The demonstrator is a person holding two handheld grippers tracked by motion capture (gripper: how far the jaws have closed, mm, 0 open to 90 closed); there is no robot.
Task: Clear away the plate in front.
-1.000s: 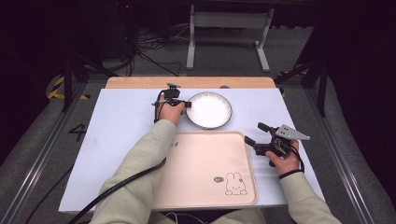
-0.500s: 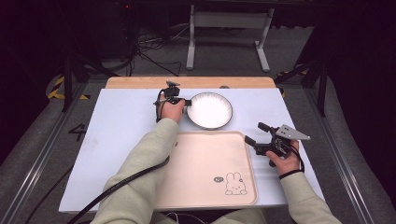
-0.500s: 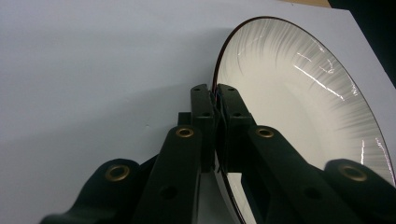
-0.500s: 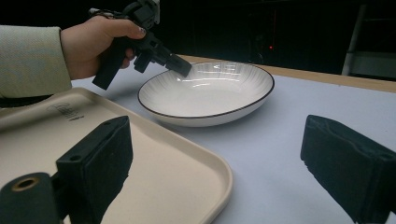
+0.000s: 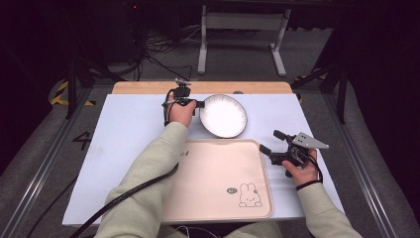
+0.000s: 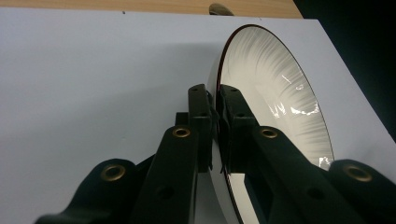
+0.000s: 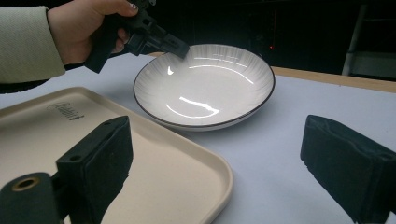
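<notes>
Light falls from overhead onto the white table (image 5: 124,134), bright and even in the middle of the high view, while the floor and the upper corners sink into near black. The bowl (image 7: 205,86) carries sharp white glare streaks in its centre. In both gripper views the black jaws along the bottom edge are soft and out of focus. Shadows are faint.

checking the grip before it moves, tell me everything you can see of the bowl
The bowl is round, shallow and white, glossy like glazed ceramic, with fine ribbed lines inside and a thin dark rim. It is empty. The left tool pinches its rim, one jaw inside and one outside. It sits at the far side of the white table, just beyond the beige tray.
</notes>
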